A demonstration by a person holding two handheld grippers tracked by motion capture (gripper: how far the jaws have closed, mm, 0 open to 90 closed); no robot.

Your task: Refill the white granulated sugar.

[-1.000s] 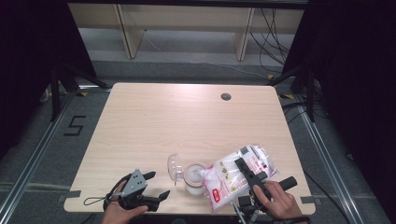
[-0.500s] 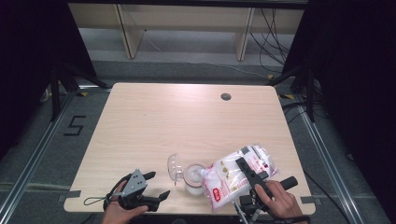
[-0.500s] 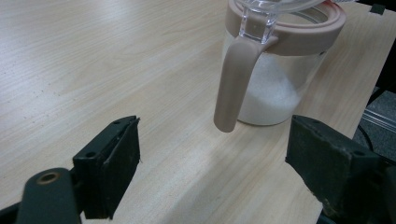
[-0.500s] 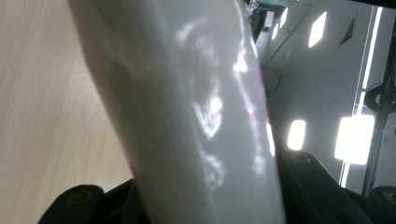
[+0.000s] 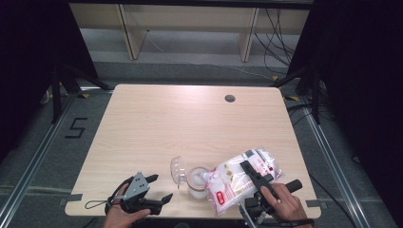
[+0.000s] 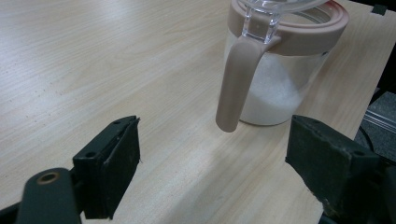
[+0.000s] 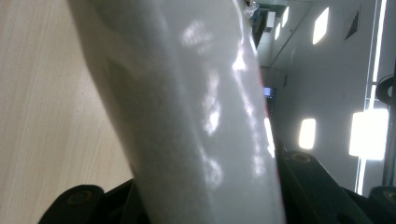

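Gripping glossy plastic bag (image 5: 240, 178), right tool (image 5: 254, 176)

Bare table (image 5: 190, 118) beyond jar (image 5: 196, 180) and bag (image 5: 237, 178)

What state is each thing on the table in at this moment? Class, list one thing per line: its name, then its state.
Jar: upright, partly filled with white grains.
Lid: flipped open, hinged at the jar's rim.
Bag: gripped, tilted with a corner over the jar.
Right gripper: shut on the bag.
Left gripper: open, holding nothing, beside the jar.
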